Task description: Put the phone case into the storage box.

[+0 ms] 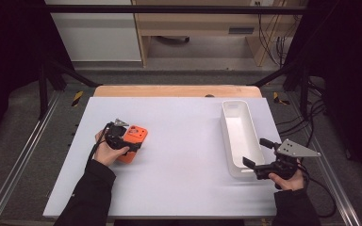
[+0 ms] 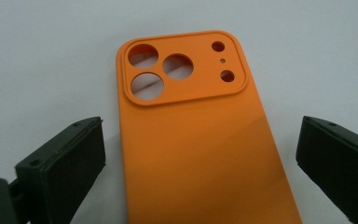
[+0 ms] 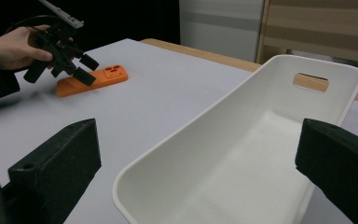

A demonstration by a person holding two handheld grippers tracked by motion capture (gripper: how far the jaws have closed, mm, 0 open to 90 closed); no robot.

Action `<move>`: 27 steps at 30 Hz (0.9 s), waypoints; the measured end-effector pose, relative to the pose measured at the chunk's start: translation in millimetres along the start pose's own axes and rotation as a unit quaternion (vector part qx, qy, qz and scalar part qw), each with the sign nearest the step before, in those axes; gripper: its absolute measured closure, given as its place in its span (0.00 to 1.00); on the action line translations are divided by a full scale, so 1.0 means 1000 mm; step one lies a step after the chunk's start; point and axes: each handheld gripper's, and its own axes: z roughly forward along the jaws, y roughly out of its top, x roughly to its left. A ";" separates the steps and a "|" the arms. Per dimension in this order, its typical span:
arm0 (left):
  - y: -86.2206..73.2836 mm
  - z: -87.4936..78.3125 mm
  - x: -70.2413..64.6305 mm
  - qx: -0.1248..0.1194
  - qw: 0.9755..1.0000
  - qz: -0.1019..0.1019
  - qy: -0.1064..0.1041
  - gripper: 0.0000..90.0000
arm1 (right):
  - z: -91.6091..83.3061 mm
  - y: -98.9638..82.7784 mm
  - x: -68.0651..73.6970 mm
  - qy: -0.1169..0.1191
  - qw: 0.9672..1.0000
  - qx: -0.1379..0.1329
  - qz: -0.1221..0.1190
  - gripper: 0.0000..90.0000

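The orange phone case [image 2: 196, 140] lay flat on the white table [image 1: 184, 155], camera holes up, between the wide-apart jaws of the left gripper [image 1: 122, 141]. The case looked soft, smooth and thin, with round corners. Because it lay so flat, the jaws could slide over its edges and miss it, or bend it. The right gripper [image 1: 259, 157] had its jaws apart too, around the near end of the long white tub [image 3: 242, 154]. The tub looked hard, shiny and empty, and a bump could push it.

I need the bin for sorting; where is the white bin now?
In the high view, the white bin sits on the table's right side, its near end between the right gripper's open jaws.
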 end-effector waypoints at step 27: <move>-0.001 0.004 -0.004 0.022 1.000 0.005 0.019 0.08 | 0.000 0.000 0.000 0.000 1.000 0.000 0.001 0.01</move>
